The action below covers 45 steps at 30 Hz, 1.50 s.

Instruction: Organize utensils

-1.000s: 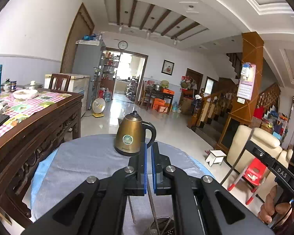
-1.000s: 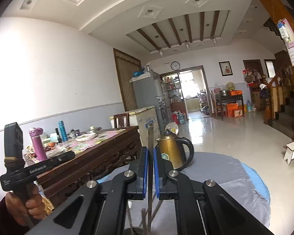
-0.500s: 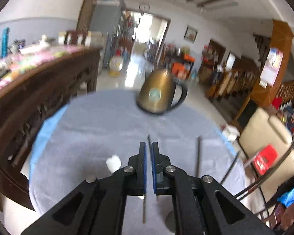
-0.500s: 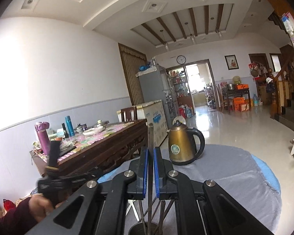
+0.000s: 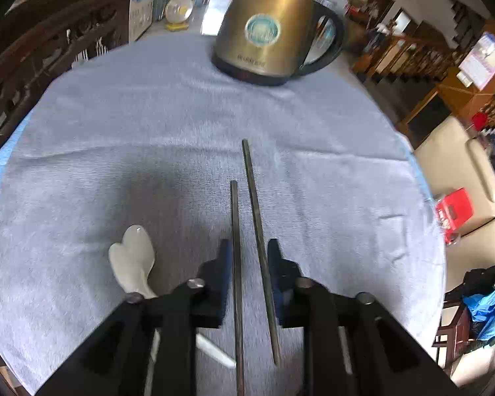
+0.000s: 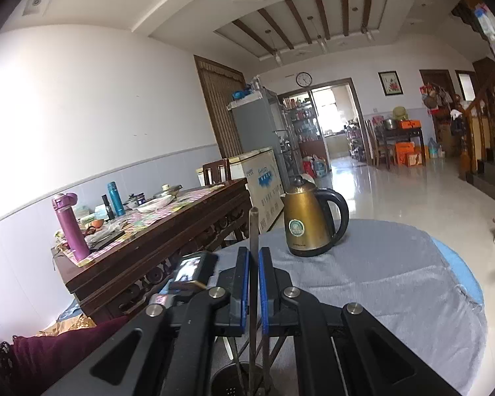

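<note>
Left jaws part over two chopsticks on the counter; right jaws clamp a third.

The left gripper [image 5: 247, 274] has swung down from the kettle [image 5: 274, 29]; its jaws have just been opening, straddling thin, dark chopsticks [image 5: 252, 198] on ribbed grey cloth [image 5: 148, 125], lower centre; glossy white spoon [image 5: 133, 264] lower left; the right gripper [image 6: 254, 283] pinches an upright chopstick [image 6: 254, 231] above a perforated metal holder [image 6: 231, 379], probably next.

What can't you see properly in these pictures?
- Left wrist view: the white spoon has its handle hidden behind the left claw.
- Left wrist view: the near ends of the two metal chopsticks pass under the claw.
- Right wrist view: the cup is cut off by the bottom edge and blocked by the right claw.
</note>
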Motion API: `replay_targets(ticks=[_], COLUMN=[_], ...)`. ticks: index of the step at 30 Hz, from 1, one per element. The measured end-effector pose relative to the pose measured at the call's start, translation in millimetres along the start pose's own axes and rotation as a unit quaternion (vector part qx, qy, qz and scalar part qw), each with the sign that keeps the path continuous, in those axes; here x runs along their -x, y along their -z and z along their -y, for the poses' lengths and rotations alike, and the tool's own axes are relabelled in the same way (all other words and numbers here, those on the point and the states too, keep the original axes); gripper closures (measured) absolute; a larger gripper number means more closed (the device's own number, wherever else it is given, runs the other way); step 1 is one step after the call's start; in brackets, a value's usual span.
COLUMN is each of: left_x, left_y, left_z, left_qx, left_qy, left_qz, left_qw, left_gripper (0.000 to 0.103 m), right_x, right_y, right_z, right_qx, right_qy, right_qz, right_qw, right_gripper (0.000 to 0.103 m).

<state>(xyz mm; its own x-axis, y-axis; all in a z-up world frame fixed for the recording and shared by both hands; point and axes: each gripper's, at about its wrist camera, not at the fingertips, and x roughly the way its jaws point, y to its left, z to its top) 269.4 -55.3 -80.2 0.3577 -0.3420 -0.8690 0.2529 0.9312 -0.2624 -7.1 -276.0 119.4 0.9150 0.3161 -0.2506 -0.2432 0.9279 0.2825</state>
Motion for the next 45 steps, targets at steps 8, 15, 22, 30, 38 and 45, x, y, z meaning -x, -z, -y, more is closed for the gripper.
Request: replay_targets(ticks=[8,15,22,30,38,45], left_x=[-43.3,-53.0,-52.9,2.9,120.9,196.5], left_y=[-15.0,-27.6,-30.5,-3.3,40.9,71.1], left_z=[-3.1,-2.9,-10.8,-25.7,-27.2,-31.8], left_qx=[0.02,0.03,0.023,0.036,0.026,0.04], left_qy=[-0.024,-0.028,-0.037,-0.021,0.0,0.025], left_qz=[-0.059,-0.055,-0.033,0.052,0.196,0.269], left_qw=[0.9978,0.9976,0.9985,0.9978,0.9802,0.962], left_gripper=[0.08,0.079,0.098,0.098,0.098,0.098], right_x=[-12.9,-22.9,-25.5,-25.8,-21.0,-13.8], right_y=[4.9,10.1,10.3,15.6,26.5,32.3], right_z=[12.4,19.1,18.0,7.0,-2.8,-13.9], right_qx=[-0.019,-0.037,-0.038,-0.01,0.01,0.017], right_qy=[-0.003,-0.006,-0.005,0.014,0.029,0.029], right_qz=[-0.009,-0.019,-0.022,-0.026,-0.032,-0.033], right_qw=[1.0,0.999,0.999,0.999,0.999,0.999], right_gripper=[0.097,0.097,0.097,0.097,0.097,0.097])
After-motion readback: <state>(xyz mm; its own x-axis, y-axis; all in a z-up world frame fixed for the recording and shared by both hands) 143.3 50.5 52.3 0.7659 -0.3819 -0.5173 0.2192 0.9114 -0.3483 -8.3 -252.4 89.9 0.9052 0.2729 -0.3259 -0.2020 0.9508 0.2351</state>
